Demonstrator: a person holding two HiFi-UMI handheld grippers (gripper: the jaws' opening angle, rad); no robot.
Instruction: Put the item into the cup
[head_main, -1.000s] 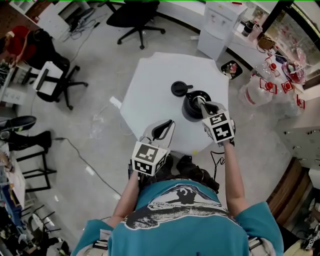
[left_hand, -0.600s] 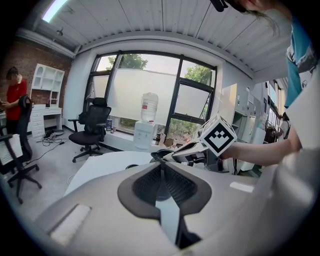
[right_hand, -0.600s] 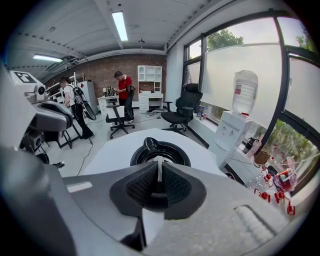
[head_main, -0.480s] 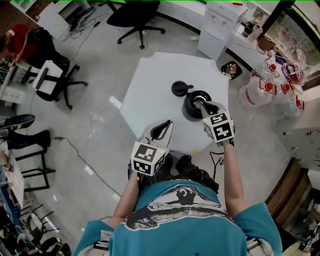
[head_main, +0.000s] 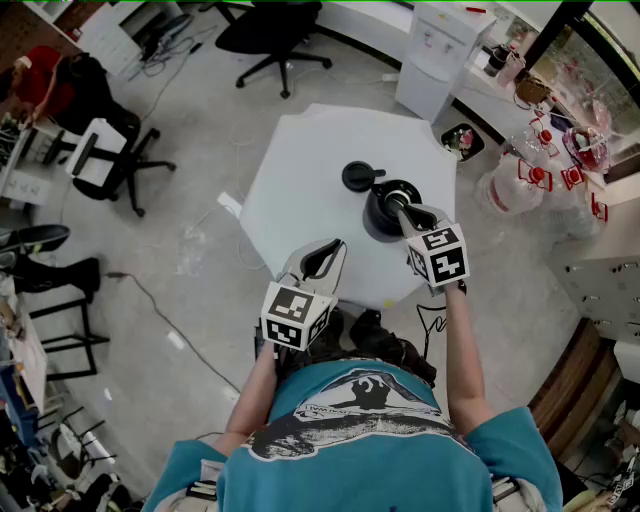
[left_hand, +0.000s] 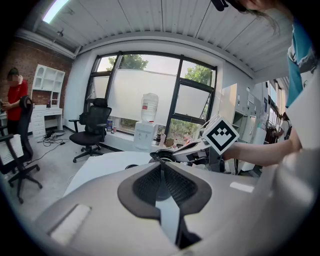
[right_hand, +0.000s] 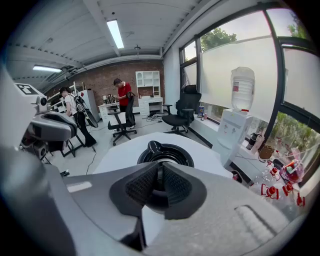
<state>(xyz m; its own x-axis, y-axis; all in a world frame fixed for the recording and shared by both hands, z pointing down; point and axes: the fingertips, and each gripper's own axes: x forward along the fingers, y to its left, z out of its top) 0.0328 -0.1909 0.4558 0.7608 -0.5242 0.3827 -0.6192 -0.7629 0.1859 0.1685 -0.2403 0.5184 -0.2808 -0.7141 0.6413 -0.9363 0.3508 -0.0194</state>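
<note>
A black cup (head_main: 378, 222) with a spout stands on the white table (head_main: 320, 150), with a round black lid (head_main: 357, 177) lying just beyond it. My right gripper (head_main: 397, 204) hangs over the cup's mouth, pointing down into it. In the right gripper view the cup (right_hand: 176, 150) sits right past the right gripper (right_hand: 159, 174). Its jaws have just been opening; a thin slit shows, with nothing between the pads. The item itself is not visible. My left gripper (head_main: 325, 260) rests shut and empty over the table's near edge; its pads (left_hand: 150, 185) meet in a line.
A black office chair (head_main: 270, 35) and a water dispenser (head_main: 440, 40) stand beyond the table, and a white-seated chair (head_main: 105, 165) to the left. Bags and clutter (head_main: 540, 170) lie on the right. A person in red (right_hand: 122, 94) stands far off.
The right gripper has rolled slightly above the cup. The left gripper, the cup and the lid stay where they were.
</note>
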